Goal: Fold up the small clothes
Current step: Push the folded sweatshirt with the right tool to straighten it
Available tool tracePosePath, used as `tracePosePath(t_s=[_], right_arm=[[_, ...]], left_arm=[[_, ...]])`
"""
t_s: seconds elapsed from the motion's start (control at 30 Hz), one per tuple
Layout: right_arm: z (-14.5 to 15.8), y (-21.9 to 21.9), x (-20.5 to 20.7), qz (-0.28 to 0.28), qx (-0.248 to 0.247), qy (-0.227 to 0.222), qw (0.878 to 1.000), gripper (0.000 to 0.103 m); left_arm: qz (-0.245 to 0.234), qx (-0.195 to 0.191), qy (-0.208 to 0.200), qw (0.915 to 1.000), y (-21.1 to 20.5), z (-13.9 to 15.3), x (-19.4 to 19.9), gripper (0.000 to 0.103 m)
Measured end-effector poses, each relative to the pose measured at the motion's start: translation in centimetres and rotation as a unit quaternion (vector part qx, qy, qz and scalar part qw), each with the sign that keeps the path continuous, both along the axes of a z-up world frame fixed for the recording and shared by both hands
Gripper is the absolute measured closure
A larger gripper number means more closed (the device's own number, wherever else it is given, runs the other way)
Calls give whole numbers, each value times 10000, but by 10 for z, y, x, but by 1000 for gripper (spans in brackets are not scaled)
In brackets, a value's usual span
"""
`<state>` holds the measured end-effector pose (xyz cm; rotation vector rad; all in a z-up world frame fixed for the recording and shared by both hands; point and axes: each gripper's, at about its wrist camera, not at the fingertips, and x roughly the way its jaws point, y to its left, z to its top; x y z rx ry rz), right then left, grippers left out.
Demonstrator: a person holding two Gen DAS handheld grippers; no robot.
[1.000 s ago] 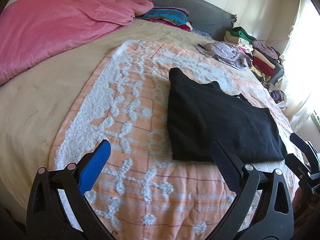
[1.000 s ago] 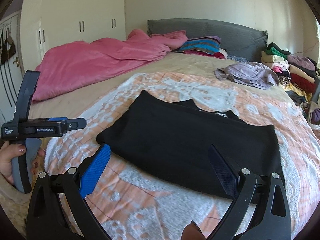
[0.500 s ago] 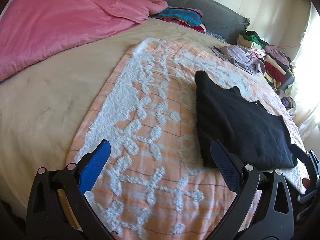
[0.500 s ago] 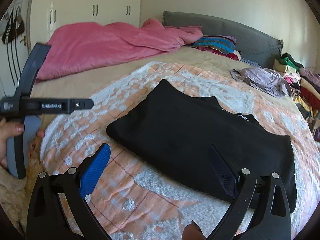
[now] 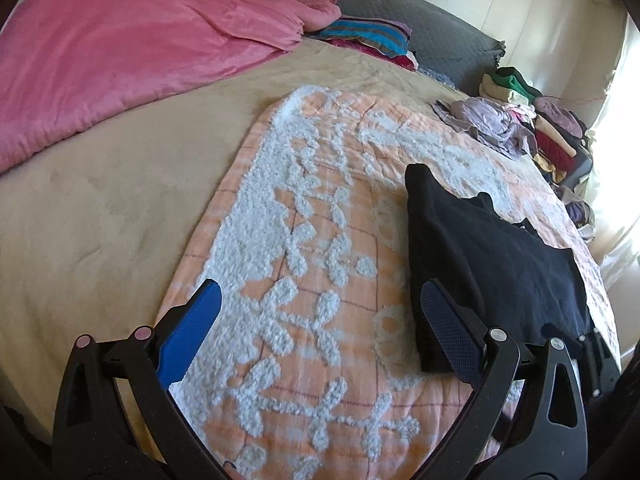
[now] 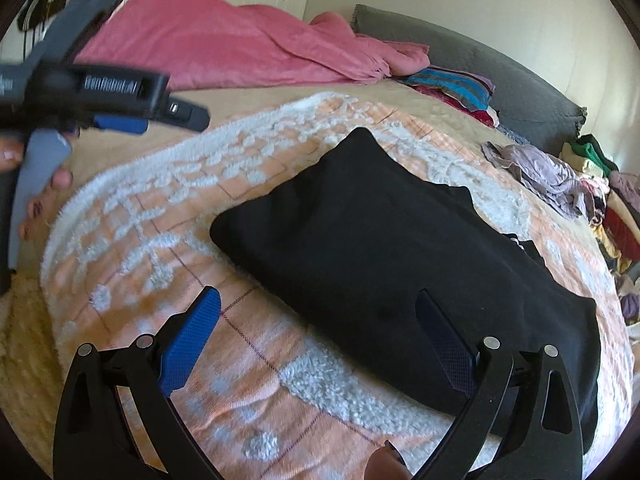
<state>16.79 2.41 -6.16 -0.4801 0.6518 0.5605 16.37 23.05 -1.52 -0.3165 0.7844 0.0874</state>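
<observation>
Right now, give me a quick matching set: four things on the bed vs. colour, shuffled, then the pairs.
Things:
1. garment
2. duvet
3. headboard
4. blanket

Colours:
A. grey
B. orange and white
C. black
D. pink

Pairs: 1-C, 2-D, 3-A, 4-B

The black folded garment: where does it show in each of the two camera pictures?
Left wrist view: the black garment lies right of centre, on the orange-and-white blanket.
Right wrist view: it fills the centre.
Shared landmark: the pink duvet at the bed's far side.
</observation>
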Motion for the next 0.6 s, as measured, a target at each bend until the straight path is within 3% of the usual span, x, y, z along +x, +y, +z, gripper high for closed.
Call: tracePosePath(t_s=[0.23, 0.6], right_arm=[[-14, 13, 11, -78, -455, -133, 9988, 6], [-21, 24, 34, -154, -715, -250, 9970, 5]], left_arm=[[-295, 98, 36, 9995, -13, 0, 30, 9], [-595, 205, 191, 9978, -25, -11, 66, 10]])
